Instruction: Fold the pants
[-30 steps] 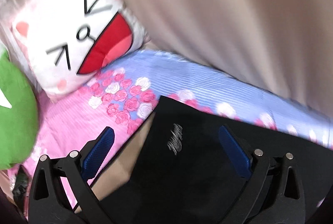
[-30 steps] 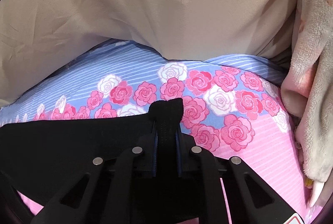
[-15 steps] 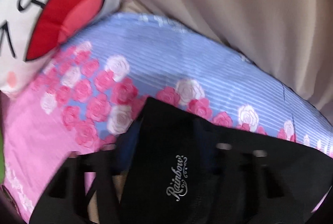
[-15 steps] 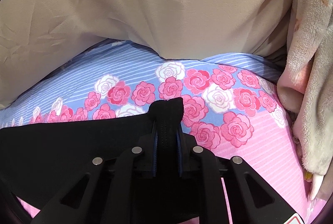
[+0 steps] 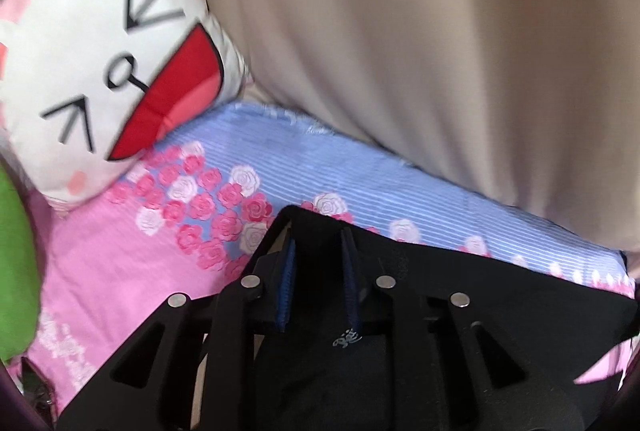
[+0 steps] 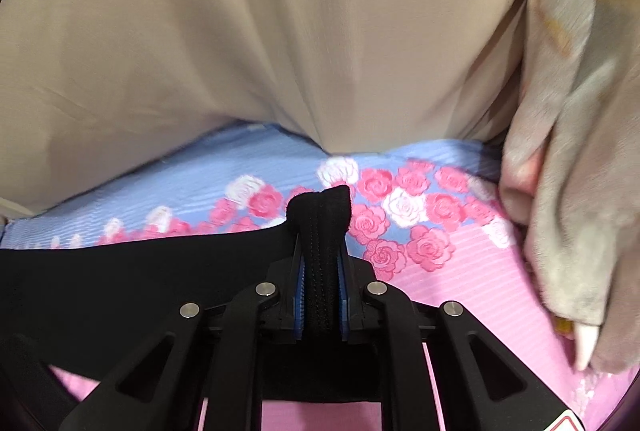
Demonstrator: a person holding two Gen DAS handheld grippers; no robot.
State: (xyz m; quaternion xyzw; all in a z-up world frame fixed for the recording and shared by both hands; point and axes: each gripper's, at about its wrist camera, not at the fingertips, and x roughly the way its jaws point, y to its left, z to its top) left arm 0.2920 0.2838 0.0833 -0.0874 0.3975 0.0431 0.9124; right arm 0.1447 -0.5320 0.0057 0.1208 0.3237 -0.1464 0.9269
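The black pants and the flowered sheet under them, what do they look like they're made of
The black pants look like a matte stretch knit, probably a synthetic sports fabric: the bunched edge shows rows of ribbed stitching where the right gripper pinches it. The flowered sheet looks like thin printed woven cloth, perhaps cotton, with fine raised stripes and no sheen. Neither fibre can be confirmed by sight.

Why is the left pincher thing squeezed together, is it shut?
Shut. The left gripper has its blue pads pressed against a corner of the black pants between them.
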